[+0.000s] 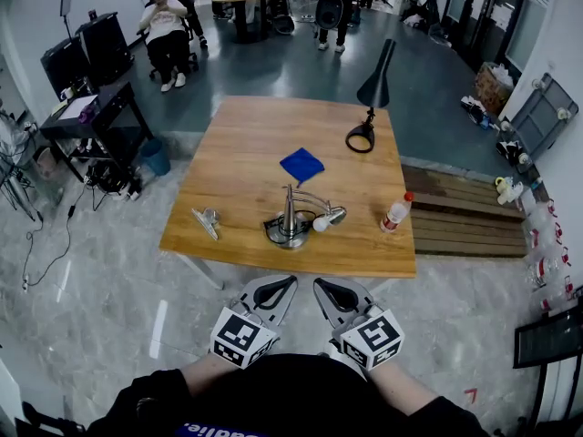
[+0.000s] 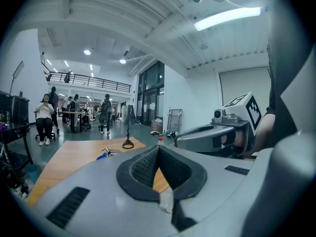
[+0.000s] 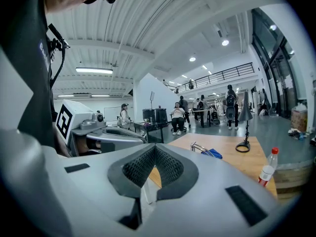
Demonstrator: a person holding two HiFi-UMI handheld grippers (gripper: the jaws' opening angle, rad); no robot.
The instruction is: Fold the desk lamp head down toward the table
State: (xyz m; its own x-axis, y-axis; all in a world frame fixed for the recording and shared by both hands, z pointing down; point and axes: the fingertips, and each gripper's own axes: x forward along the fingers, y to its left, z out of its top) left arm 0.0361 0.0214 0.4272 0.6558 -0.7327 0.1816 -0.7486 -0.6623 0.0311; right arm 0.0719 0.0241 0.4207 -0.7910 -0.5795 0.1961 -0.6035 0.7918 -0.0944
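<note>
Wooden table (image 1: 237,144), desk lamp (image 1: 373,94) beyond blue cloth (image 1: 301,165), metal fixture (image 1: 291,221), left gripper (image 1: 278,289), right gripper (image 1: 332,291), fingers (image 2: 140,168) clenched empty

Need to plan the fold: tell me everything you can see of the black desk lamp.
The black desk lamp stands near the far right corner of the wooden table, on a flat open ring base. A thin stem rises to a long cone-shaped head, raised high, not folded down. It looks matte black throughout. Only the table touches it.
</note>
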